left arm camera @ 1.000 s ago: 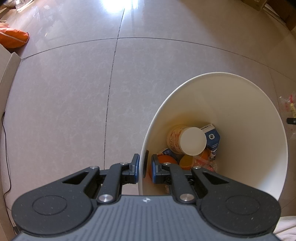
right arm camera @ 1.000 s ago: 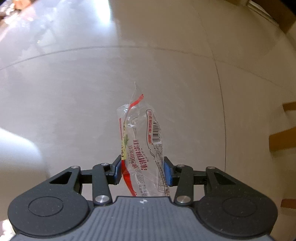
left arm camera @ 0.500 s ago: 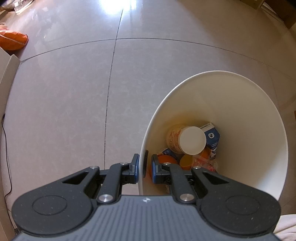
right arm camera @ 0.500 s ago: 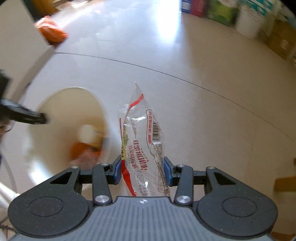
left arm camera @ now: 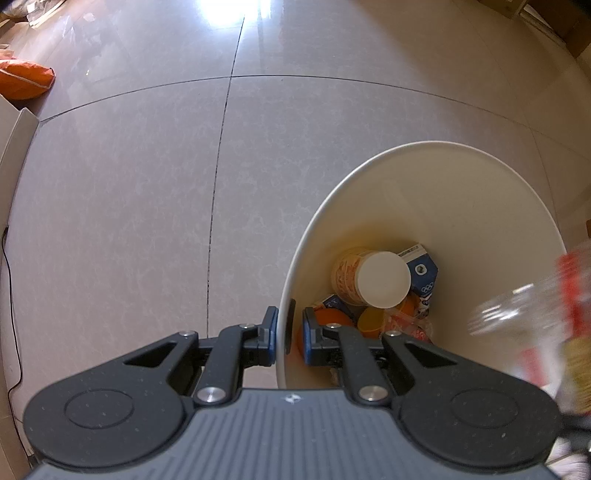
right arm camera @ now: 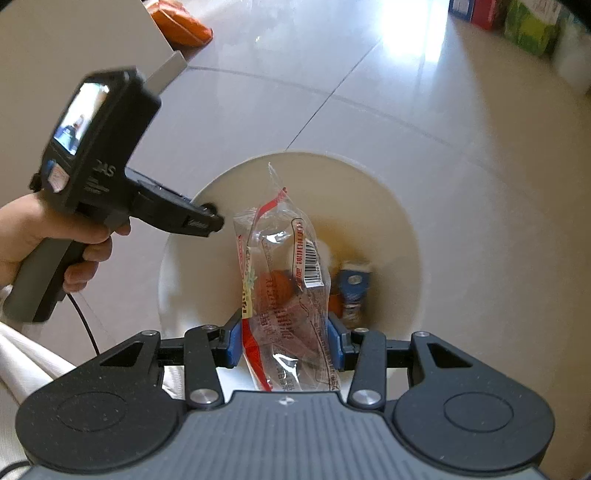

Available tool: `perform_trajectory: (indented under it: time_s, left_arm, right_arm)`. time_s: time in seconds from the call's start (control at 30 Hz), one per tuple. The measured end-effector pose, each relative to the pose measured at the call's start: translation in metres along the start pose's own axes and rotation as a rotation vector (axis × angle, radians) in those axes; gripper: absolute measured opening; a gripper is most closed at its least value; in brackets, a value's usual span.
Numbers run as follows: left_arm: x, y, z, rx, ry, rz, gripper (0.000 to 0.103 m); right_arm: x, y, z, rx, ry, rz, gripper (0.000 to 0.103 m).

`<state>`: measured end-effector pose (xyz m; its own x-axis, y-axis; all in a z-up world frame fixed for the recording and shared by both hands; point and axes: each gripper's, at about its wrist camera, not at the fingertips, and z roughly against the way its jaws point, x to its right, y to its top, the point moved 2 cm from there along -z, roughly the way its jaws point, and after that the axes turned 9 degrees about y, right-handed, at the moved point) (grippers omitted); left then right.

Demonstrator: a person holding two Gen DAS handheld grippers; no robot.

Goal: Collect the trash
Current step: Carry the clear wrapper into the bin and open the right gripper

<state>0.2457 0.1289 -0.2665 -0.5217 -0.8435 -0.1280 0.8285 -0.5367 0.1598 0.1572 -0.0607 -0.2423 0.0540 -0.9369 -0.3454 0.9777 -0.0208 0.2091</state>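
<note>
A cream waste bin [left arm camera: 480, 221] stands on the tiled floor with a paper cup [left arm camera: 384, 280], a blue carton [left arm camera: 424, 269] and orange scraps at its bottom. My left gripper [left arm camera: 290, 334] points straight down, shut on the bin's near rim, one finger inside and one outside. In the right wrist view a person's hand [right arm camera: 37, 236] holds that left gripper [right arm camera: 212, 219] at the bin [right arm camera: 388, 236] rim. My right gripper [right arm camera: 284, 343] is shut on a clear plastic wrapper [right arm camera: 288, 280] with red print and a barcode, hanging above the bin's mouth. That wrapper [left arm camera: 546, 314] shows blurred at the right of the left wrist view.
An orange bag [left arm camera: 22, 79] lies at the far left by a white furniture edge [left arm camera: 14, 140], and a black cable [left arm camera: 11, 295] runs along it. Cardboard boxes [left arm camera: 554, 22] sit at the far right. Coloured boxes [right arm camera: 528, 22] line the floor's far side.
My right gripper has carried the wrapper from over bare floor to above the bin's mouth, rolling as it went. The left gripper has kept still on the rim.
</note>
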Motion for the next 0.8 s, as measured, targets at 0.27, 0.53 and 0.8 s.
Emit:
perform_trajectory:
  time_s: [0.27,0.53,0.8]
  left_arm:
    - [-0.002,0.001,-0.001,-0.007,-0.012,0.006,0.01]
    - [-0.005,0.001,-0.001,-0.008,-0.019,0.006,0.01]
    - [-0.005,0.001,-0.001,-0.008,-0.019,0.005,0.01]
  right_arm:
    - [-0.004,0.011,-0.049,-0.029,0.024,-0.047,0.049]
    - [-0.013,0.014,-0.064,-0.01,0.025,-0.071,0.08]
    - [-0.009,0.02,-0.073,0.044,0.042,-0.105,0.097]
